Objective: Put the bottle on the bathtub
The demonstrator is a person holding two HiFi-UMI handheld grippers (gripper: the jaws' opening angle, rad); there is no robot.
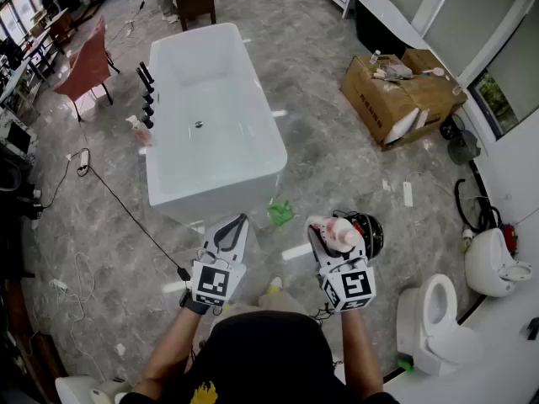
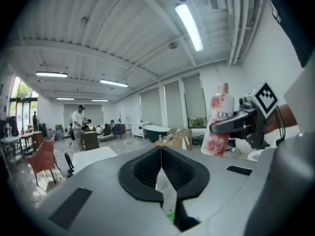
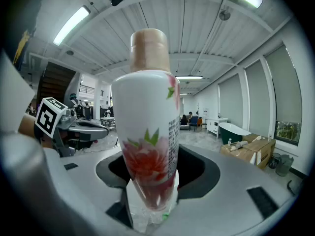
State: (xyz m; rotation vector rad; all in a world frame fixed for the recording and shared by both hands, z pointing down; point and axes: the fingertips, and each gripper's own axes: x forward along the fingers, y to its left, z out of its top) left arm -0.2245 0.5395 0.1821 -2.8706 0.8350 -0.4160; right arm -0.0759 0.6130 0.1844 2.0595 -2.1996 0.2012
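My right gripper [image 1: 330,233] is shut on a white bottle [image 1: 338,231] with pink flowers and a tan cap; the bottle [image 3: 150,132] stands upright between its jaws in the right gripper view. The same bottle [image 2: 219,124] shows at the right of the left gripper view. My left gripper [image 1: 231,235] is shut with nothing in it, its black pads meeting edge to edge [image 2: 161,173]. The white bathtub [image 1: 253,74] lies ahead on the grey floor, its near end just beyond both grippers. A small bottle [image 1: 139,130] stands on the tub's left rim.
Black taps [image 1: 146,91] line the tub's left side. A green rag [image 1: 280,213] lies on the floor by the tub's near right corner. Cardboard boxes [image 1: 396,95] sit to the right, a toilet [image 1: 442,318] at lower right, a red chair [image 1: 84,66] at left.
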